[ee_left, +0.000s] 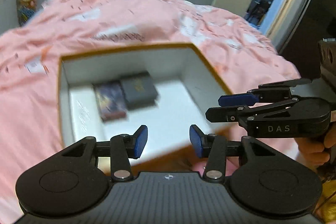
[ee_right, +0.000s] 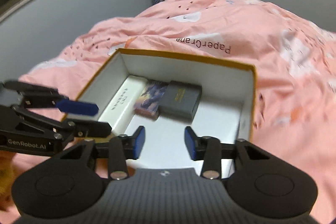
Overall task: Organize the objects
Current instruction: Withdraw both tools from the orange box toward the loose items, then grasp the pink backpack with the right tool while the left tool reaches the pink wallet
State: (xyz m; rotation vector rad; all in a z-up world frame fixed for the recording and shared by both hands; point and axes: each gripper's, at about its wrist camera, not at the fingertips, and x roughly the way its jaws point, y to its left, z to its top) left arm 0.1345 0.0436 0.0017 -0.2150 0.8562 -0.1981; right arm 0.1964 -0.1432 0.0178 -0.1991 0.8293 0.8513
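White letters "DAS" stood on the black body of the right gripper (ee_left: 212, 107), at three o'clock in the left wrist view. "GenRobot.AI" marked the left gripper (ee_right: 105, 119) at nine o'clock in the right wrist view. The pink bedcover (ee_right: 273, 56) read "PaperCrane", upside down, toward one o'clock.

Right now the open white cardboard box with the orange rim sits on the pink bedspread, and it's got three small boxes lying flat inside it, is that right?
Not quite. The open white cardboard box with the orange rim does sit on the pink bedspread, but only two small boxes lie flat inside: a dark grey one and a purple illustrated one, side by side. The right wrist view shows this.
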